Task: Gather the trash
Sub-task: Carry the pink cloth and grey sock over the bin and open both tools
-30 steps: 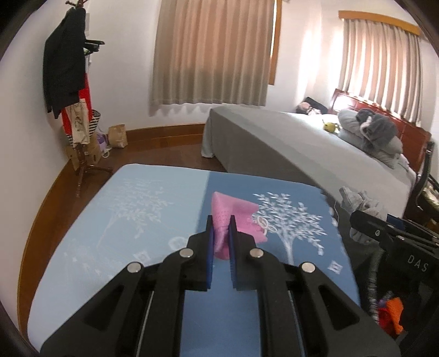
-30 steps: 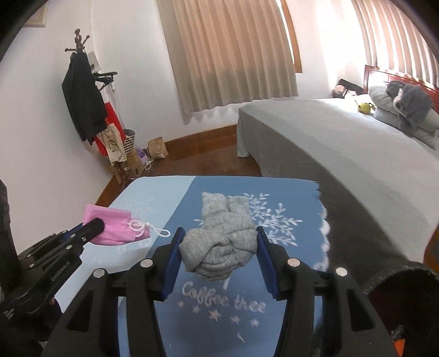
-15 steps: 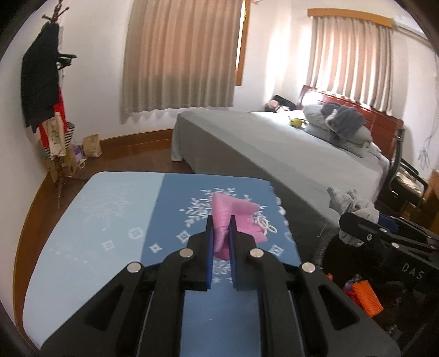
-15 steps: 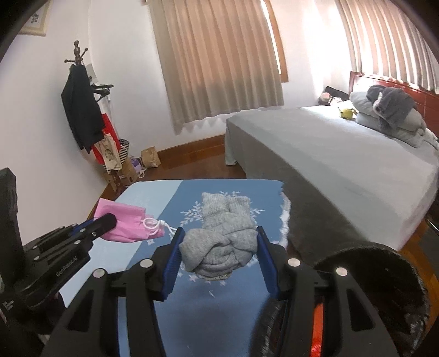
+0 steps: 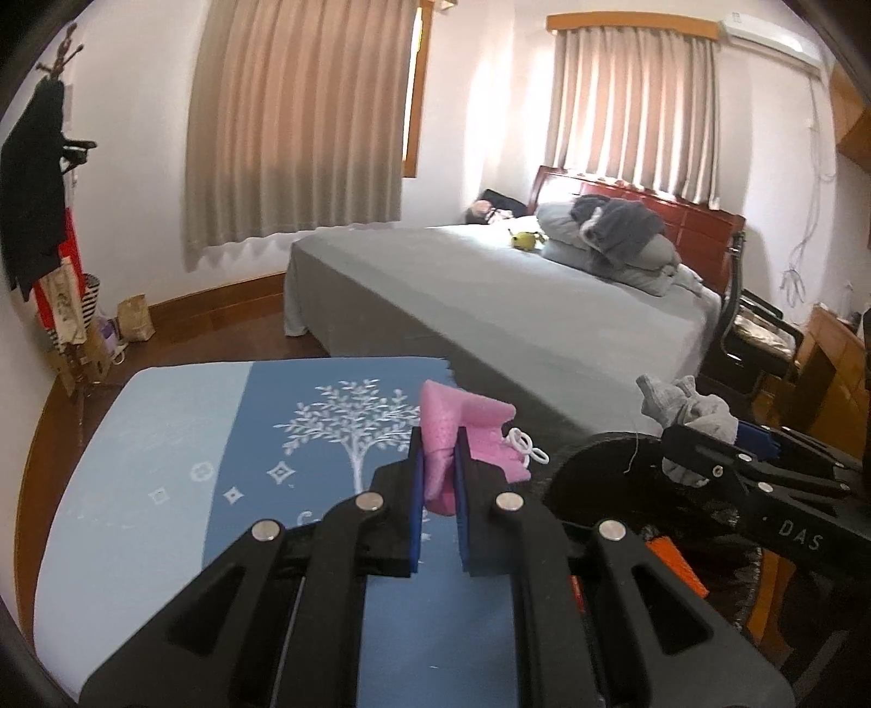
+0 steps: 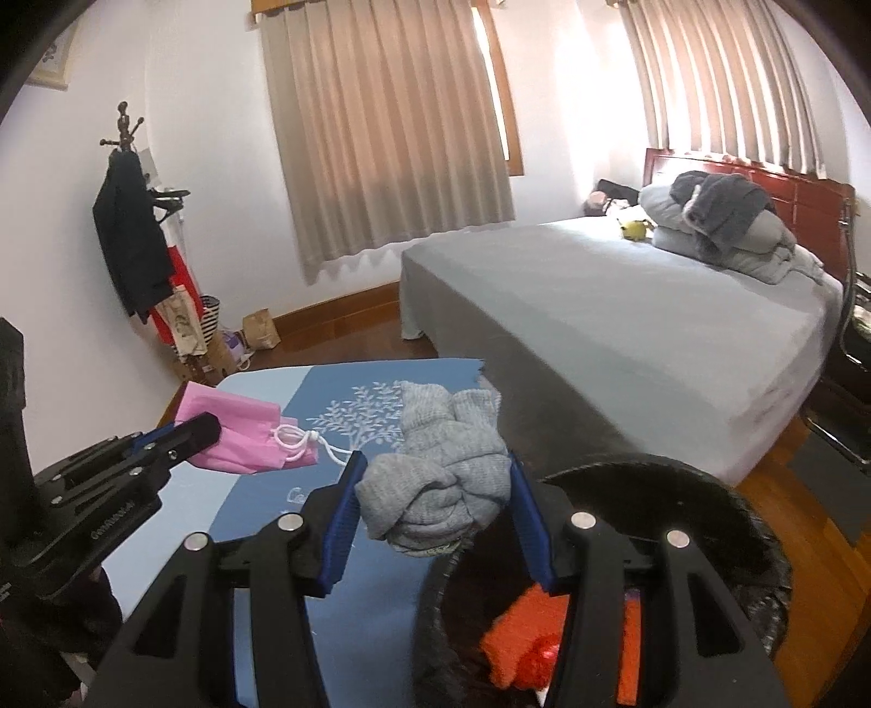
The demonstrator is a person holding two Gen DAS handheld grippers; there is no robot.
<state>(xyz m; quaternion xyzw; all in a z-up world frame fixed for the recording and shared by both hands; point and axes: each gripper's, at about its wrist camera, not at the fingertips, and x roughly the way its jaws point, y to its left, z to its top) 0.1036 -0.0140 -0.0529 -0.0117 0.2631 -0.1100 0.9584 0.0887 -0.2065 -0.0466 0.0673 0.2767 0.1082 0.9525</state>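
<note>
The left gripper (image 5: 438,471) clenches a crumpled pink drawstring pouch (image 5: 462,435); the right gripper (image 6: 435,490) grasps a knotted grey knit sock bundle (image 6: 441,479).

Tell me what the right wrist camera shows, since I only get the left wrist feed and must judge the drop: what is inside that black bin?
Observer: The black bin already holds orange trash, seen past its rim.
Operator: Is the grey sock bundle gripped firmly?
Observer: The right gripper is shut on the grey sock bundle, a blue pad on each side, hanging over the bin's near rim.
Operator: Anything on the wall to my left?
Observer: A framed picture hangs high on the wall above the coat rack, outside your feed.
</note>
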